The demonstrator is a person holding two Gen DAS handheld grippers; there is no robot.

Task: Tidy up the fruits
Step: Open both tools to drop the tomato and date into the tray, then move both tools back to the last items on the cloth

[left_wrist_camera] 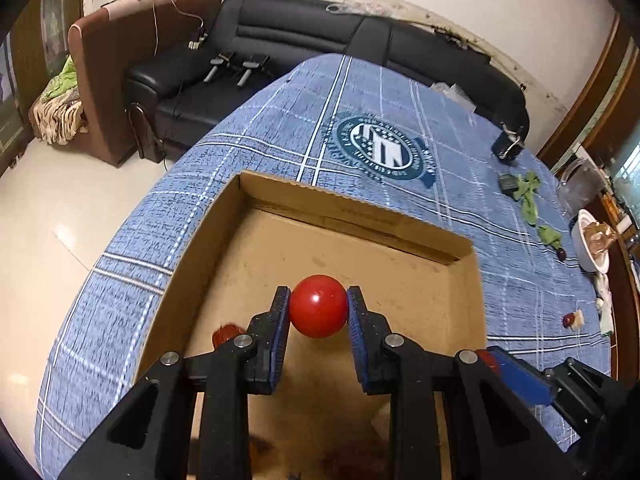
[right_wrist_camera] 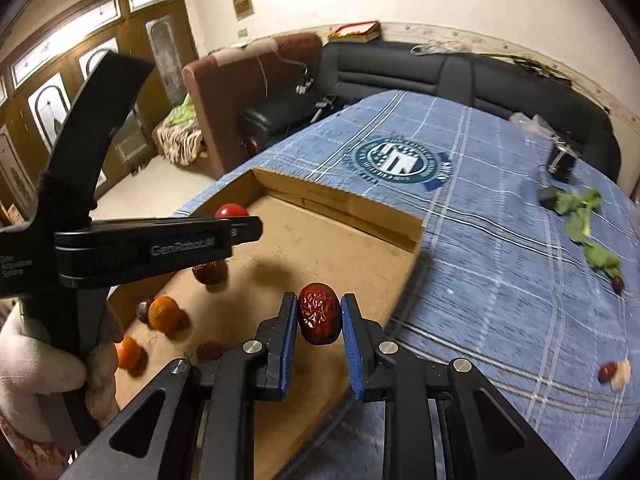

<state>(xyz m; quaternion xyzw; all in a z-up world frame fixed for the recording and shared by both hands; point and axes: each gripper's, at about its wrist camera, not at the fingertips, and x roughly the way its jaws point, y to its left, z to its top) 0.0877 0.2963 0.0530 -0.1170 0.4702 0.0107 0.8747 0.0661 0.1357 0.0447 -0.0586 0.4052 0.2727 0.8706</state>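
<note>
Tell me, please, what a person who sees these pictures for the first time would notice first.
The eye goes first to the smooth red tomato, gripped in the left gripper above the open cardboard box. Next comes the wrinkled red date between the jaws of the right gripper, over the same box. Two oranges lie on the box floor, and the blue checked tablecloth with a round emblem fills the rest.

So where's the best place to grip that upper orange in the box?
Across the widest middle of the upper orange, fingers coming straight down. It is round and sits free on the cardboard box floor, though a dark fruit crowds its left.
</note>
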